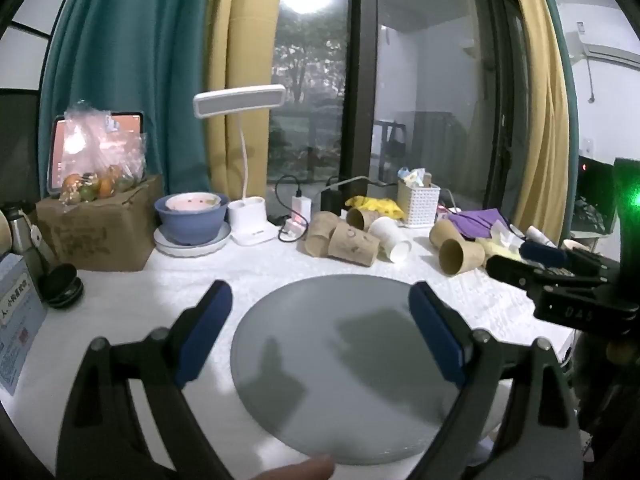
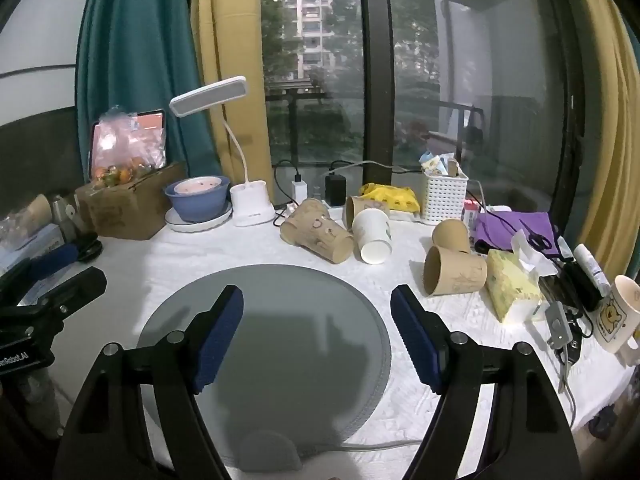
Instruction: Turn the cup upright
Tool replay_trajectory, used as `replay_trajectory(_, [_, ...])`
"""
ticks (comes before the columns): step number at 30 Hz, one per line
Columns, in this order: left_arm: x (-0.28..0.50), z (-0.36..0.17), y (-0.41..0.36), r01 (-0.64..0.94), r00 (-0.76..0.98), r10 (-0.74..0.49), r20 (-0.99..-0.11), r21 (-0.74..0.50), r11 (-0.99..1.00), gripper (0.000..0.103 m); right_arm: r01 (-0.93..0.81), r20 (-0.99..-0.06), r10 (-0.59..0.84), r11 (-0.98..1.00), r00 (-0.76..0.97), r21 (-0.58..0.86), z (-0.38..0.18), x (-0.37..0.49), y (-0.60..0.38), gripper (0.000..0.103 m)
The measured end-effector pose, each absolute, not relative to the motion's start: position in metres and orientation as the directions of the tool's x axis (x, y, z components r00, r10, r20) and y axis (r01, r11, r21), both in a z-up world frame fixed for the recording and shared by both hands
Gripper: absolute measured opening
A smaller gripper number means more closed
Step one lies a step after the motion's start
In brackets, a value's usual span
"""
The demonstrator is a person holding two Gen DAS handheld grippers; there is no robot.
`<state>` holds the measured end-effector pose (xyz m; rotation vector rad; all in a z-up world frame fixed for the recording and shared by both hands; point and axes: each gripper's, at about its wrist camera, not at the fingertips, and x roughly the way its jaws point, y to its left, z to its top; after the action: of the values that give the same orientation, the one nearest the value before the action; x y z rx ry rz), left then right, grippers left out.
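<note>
Several paper cups lie on their sides on the white tablecloth beyond a round grey mat (image 1: 344, 360) (image 2: 280, 336). A white cup (image 2: 372, 236) (image 1: 394, 238) lies with its mouth toward me, beside a brown cup (image 2: 320, 234) (image 1: 354, 244). Another brown cup (image 2: 454, 276) (image 1: 460, 256) lies to the right. My left gripper (image 1: 320, 296) is open and empty above the mat. My right gripper (image 2: 316, 300) is open and empty above the mat, and it also shows at the right edge of the left wrist view (image 1: 560, 276).
At the back stand a white desk lamp (image 2: 250, 204), a blue bowl on a plate (image 2: 198, 198), a cardboard box with fruit (image 2: 128, 200), chargers and a white basket (image 2: 444, 196). A tissue pack (image 2: 512, 288), purple cloth, cables and a bear mug (image 2: 616, 312) crowd the right side.
</note>
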<state>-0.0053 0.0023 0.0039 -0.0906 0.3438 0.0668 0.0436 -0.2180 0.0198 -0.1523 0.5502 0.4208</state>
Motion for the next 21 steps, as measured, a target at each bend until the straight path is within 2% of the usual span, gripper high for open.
replay_trajectory(21, [-0.0066, 0.0034, 0.0038, -0.077, 0.940, 0.047, -0.338, -0.077, 0.994, 0.091, -0.425, -0.536, 0.343, 0.905, 0.771, -0.032, 0.0198, 0.0428, -0.2169, 0.079])
